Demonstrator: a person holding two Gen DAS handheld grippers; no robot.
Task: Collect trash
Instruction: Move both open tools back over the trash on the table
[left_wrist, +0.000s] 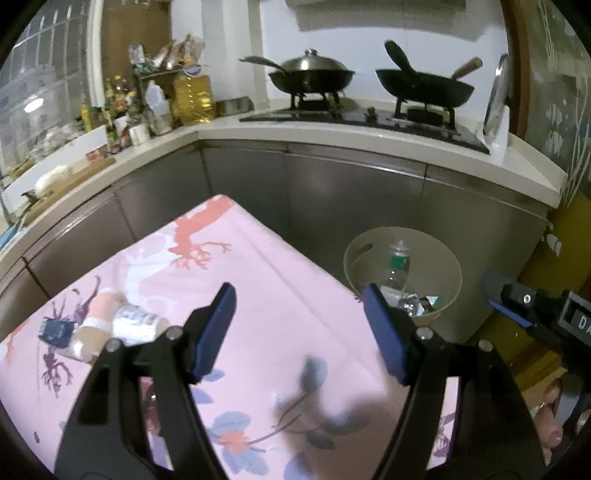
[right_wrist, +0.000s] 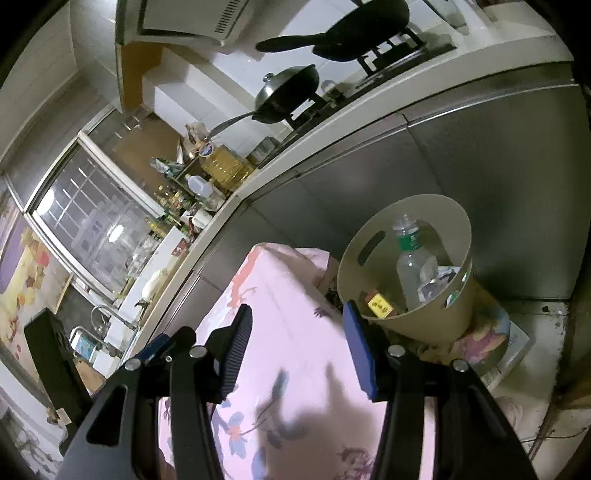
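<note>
In the left wrist view several pieces of trash lie on the pink flowered tablecloth (left_wrist: 258, 280) at the left: a white crumpled wrapper with blue print (left_wrist: 135, 323), a tan and pink paper cup (left_wrist: 98, 317) and a dark blue packet (left_wrist: 55, 332). My left gripper (left_wrist: 301, 332) hovers above the cloth, open and empty, to the right of that trash. A beige bin (left_wrist: 354, 254) stands beyond the table's right corner, holding a clear bottle with a green label (left_wrist: 397, 266) and crumpled foil. My right gripper (right_wrist: 299, 350) is open and empty above the cloth, short of the bin (right_wrist: 424, 321).
Grey cabinet fronts (left_wrist: 332, 192) and a white counter run behind the table. A stove carries two woks (left_wrist: 310, 77), and bottles and jars (left_wrist: 177, 99) crowd the counter's left. The bin also holds a yellow box (right_wrist: 380, 304). The right gripper's body (left_wrist: 517, 302) shows at the left wrist view's right edge.
</note>
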